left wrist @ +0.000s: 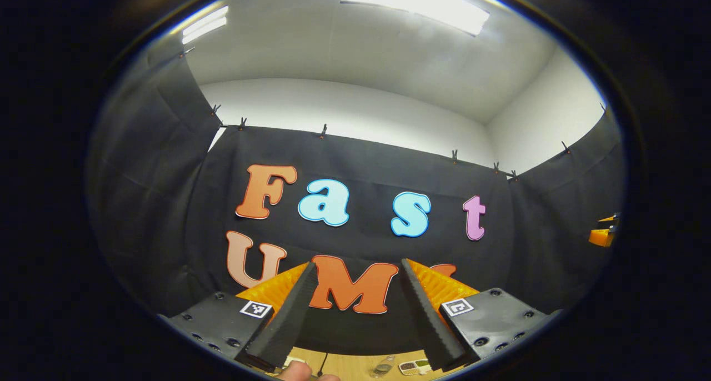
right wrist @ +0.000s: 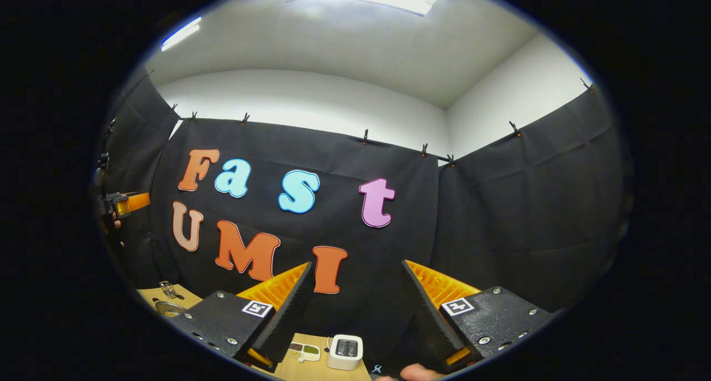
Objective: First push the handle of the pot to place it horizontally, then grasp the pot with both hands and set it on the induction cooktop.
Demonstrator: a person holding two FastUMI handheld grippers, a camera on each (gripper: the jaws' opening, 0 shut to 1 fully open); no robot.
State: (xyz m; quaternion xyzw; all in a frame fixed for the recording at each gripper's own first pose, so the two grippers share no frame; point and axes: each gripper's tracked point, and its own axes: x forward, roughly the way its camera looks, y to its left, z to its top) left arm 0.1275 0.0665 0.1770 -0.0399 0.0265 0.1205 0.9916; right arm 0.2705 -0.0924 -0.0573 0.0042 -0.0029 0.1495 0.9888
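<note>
Both grippers are raised and aimed at the booth's back wall, well above the table. My left gripper (left wrist: 357,263) is open with nothing between its fingers. My right gripper (right wrist: 356,263) is open too and holds nothing. At the lower left edge of the right gripper view a round metal rim (right wrist: 166,307) rests on the wooden table (right wrist: 289,370); it may be the pot, but it is too small to tell. The left gripper (right wrist: 125,203) hangs at the far left of the right gripper view, held by a hand. The right gripper (left wrist: 604,231) shows at the far right of the left gripper view.
A white toaster (right wrist: 344,352) and a small divided tray (right wrist: 304,350) sit on the table below my right gripper. In the left gripper view a strip of table (left wrist: 344,364) carries a clear bottle (left wrist: 383,366) and a small tray (left wrist: 414,366). A fingertip (left wrist: 300,372) shows at the bottom edge.
</note>
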